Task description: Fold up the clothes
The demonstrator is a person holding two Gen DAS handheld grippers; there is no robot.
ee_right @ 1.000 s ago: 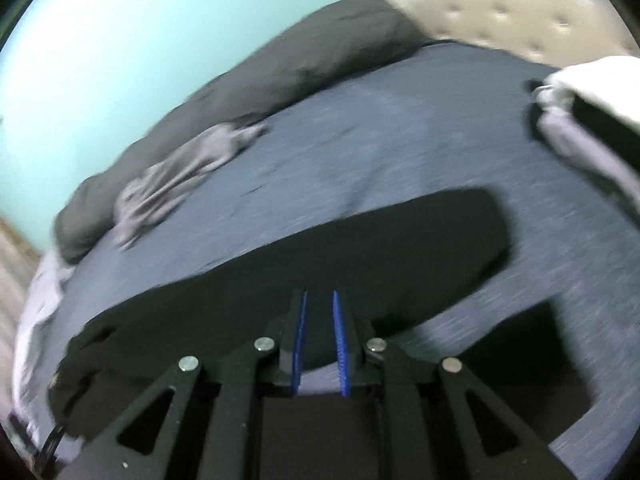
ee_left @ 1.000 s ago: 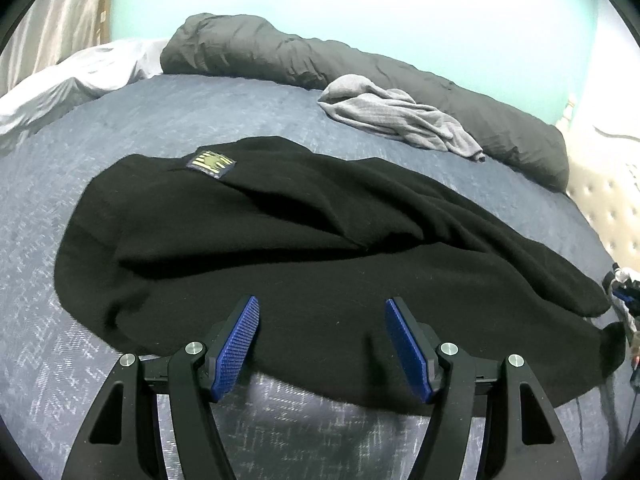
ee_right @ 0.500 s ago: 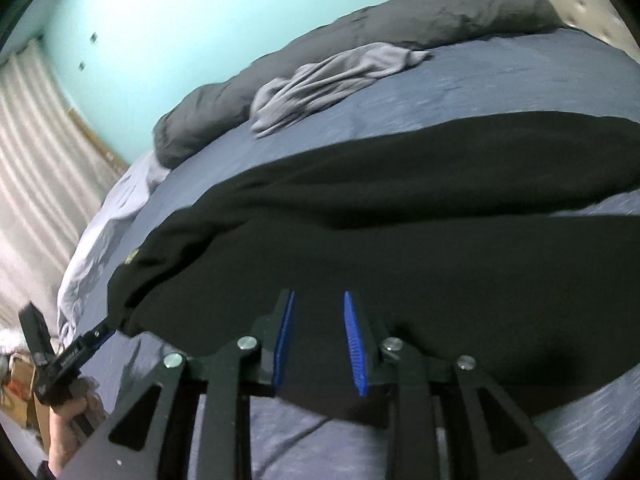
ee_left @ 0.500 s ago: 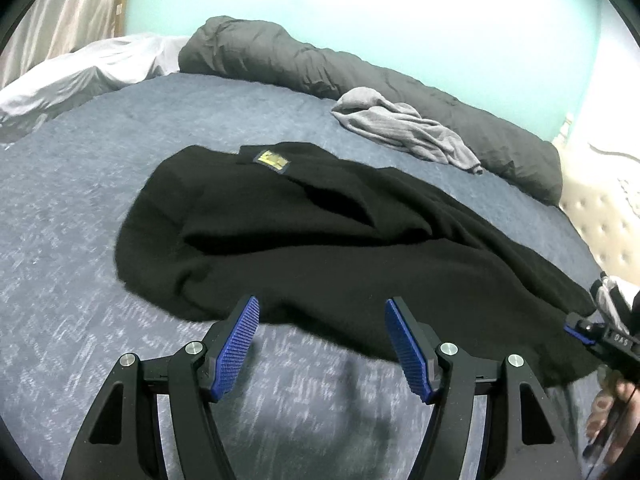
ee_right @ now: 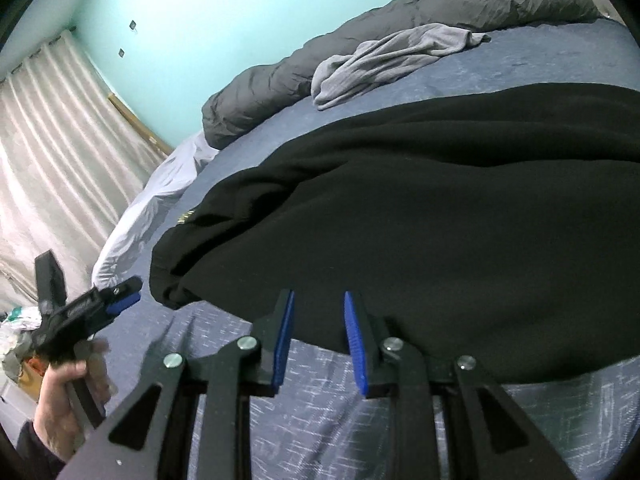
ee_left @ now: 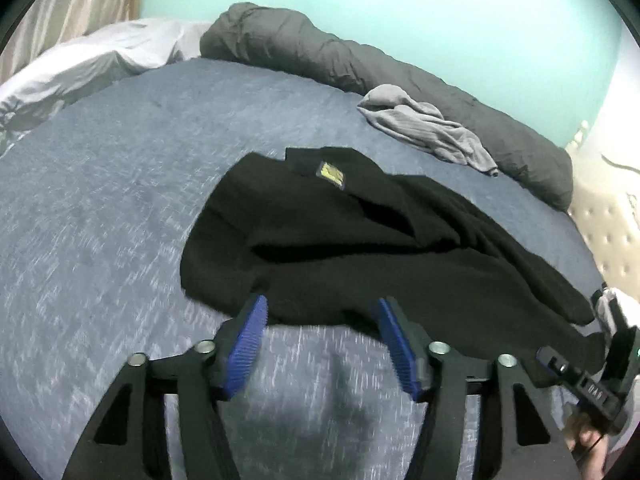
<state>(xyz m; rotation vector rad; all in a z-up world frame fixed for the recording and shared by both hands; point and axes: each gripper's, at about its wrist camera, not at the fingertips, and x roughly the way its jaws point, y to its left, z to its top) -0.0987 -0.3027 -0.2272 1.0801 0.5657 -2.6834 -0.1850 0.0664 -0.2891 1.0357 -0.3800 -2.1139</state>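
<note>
A: Start with the claws. How do they stand?

B: The left gripper [ee_left: 320, 320] has its blue pads spread wide, nothing between them; its tips sit at the near hem of the black garment [ee_left: 380, 248]. The right gripper [ee_right: 318, 320] has its jaws apart too, a narrower gap, also holding nothing, with its tips over the garment's near edge.

A: And the garment itself?

B: It lies rumpled and partly doubled over on the blue-grey bedcover [ee_left: 112, 208], a small yellow label [ee_left: 331, 173] showing near its far edge. In the right wrist view it fills most of the middle, one corner bunched at the left.

A: Further out?

B: A crumpled grey garment [ee_left: 428, 128] lies beyond it, resting against a rolled dark grey duvet [ee_left: 312, 52] along the teal wall [ee_left: 400, 0]. A white pillow [ee_left: 104, 52] sits at the far left, curtains [ee_right: 52, 140] behind it. A tufted headboard [ee_left: 612, 232] is at the right. The person's left hand [ee_right: 60, 400] grips its handle.
</note>
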